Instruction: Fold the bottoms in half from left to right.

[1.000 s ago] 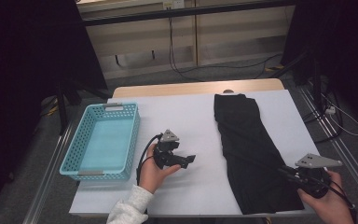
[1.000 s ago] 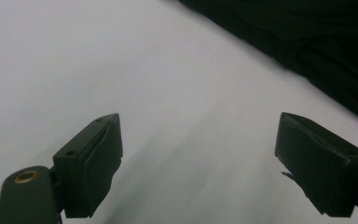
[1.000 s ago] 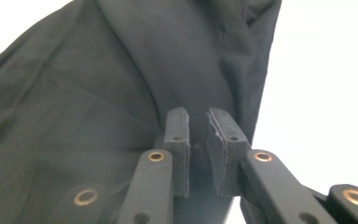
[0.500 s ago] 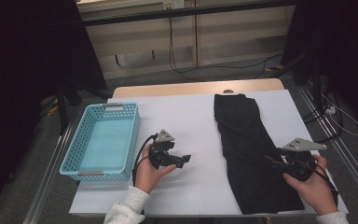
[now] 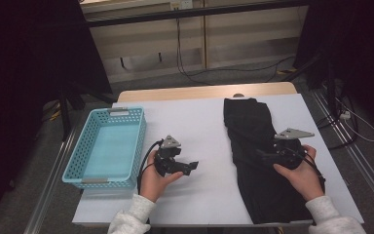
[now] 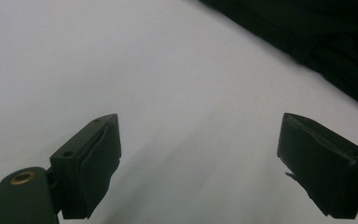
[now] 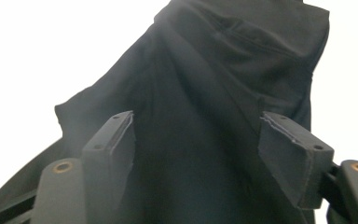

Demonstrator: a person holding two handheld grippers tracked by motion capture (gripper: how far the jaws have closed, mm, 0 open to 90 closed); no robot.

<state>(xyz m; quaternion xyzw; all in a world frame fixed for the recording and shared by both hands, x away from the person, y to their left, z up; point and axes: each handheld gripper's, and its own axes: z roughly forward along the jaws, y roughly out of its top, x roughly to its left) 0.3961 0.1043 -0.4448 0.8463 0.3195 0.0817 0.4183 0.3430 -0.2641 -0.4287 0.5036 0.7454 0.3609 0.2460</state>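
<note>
White table sheet [image 5: 195, 122]: long black folded cloth garment [image 5: 253, 146] lies along its right side, light-blue perforated plastic basket [image 5: 108, 147] on left. Right gripper [image 5: 265, 155] over garment, jaws just opening, nothing between. Left gripper [image 5: 191, 168] released, over bare sheet.

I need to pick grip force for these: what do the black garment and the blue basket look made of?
Black garment: soft matte woven fabric, probably; it lies limp with folds and a stitched seam, seen in the right gripper view.
Blue basket: rigid moulded plastic, likely; perforated walls with a slight sheen.
</note>
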